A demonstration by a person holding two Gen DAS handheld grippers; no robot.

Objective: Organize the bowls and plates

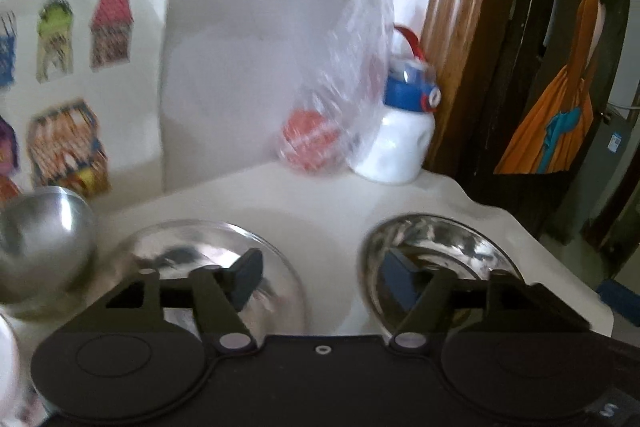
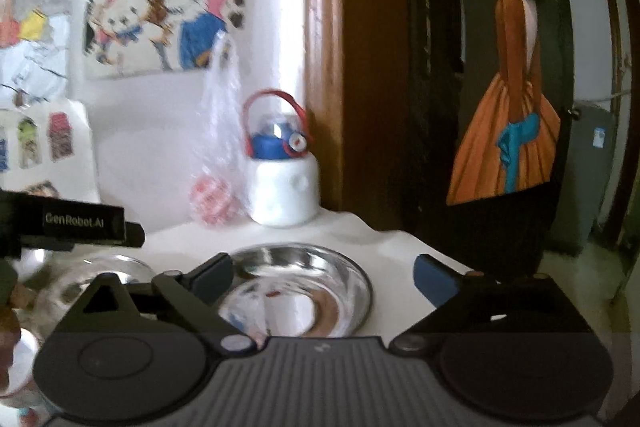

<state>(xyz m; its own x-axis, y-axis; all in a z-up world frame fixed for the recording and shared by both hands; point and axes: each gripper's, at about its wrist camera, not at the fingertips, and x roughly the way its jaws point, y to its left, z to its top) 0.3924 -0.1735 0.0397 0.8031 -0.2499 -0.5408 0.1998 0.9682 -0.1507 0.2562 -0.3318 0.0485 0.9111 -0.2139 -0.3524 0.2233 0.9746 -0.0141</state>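
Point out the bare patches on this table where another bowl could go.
The widest bare patch lies behind the two steel plates, in front of the plastic bag and white bottle. A narrower strip runs between the two plates. The left end is crowded: a steel bowl sits right beside the left plate. To the right, the table edge is near.

Shiny metal plates point(image 2: 304, 287), glossy steel bowl point(image 1: 44, 235), matt white tabletop point(image 1: 320, 203)
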